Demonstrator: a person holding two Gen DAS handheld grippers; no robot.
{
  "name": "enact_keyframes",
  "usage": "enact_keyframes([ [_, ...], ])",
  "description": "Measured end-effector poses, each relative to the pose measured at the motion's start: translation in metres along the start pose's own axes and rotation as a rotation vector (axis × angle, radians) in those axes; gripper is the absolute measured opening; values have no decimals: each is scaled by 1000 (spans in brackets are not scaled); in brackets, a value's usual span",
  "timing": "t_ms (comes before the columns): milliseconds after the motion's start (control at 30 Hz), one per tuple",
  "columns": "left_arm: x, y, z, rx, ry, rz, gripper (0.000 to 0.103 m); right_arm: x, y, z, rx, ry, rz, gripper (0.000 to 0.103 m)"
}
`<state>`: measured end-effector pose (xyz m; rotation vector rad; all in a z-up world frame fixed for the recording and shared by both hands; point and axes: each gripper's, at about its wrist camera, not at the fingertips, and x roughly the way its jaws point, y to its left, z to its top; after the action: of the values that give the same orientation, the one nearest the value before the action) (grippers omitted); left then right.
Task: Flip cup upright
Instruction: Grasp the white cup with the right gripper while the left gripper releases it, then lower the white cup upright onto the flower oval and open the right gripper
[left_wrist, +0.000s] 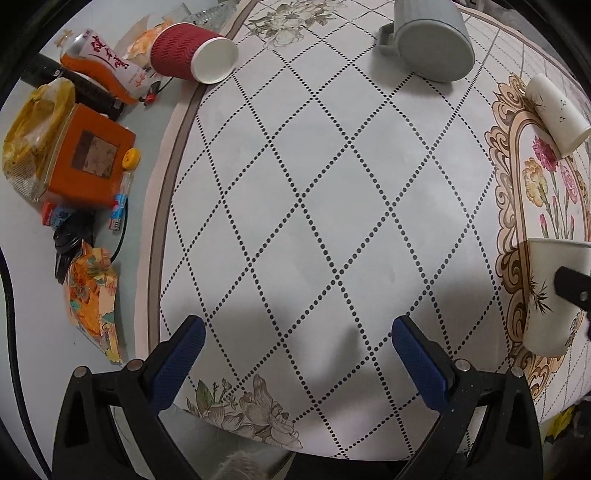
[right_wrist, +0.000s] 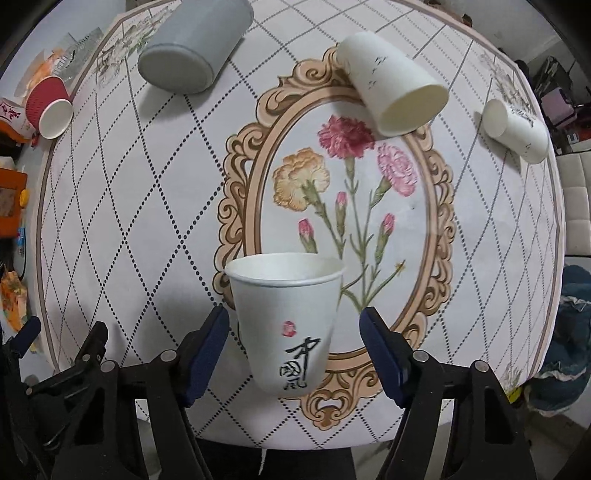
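Observation:
A white paper cup with black calligraphy stands upright on the table between the fingers of my right gripper. The jaws are open, with gaps on both sides of the cup. The same cup shows at the right edge of the left wrist view. My left gripper is open and empty over the patterned tablecloth. Other cups lie on their sides: a white one, another white one, a red ribbed one and a grey mug.
The round table has a diamond-patterned cloth with a flower medallion. Left of the cloth lie an orange box, a yellow bag, a printed carton and small clutter. A chair stands at the right.

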<state>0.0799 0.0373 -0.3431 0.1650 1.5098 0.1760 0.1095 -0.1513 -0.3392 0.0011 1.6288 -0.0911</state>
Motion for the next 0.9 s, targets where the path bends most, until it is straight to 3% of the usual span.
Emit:
enact_keyframes([
  [133,4,-2,3,4,14,-13,103,13,4,0,16,39,11,65],
  [567,19,1,9,7,64,-46,103,11,-6,-4,85,5,67,62],
  [767,25,13,12,-40,109,-85,103,-9,-21,-9,137,-104,116,62],
  [900,29,19,17,-49,121,-96,103,-24,-29,-7,174,-226,133,62],
])
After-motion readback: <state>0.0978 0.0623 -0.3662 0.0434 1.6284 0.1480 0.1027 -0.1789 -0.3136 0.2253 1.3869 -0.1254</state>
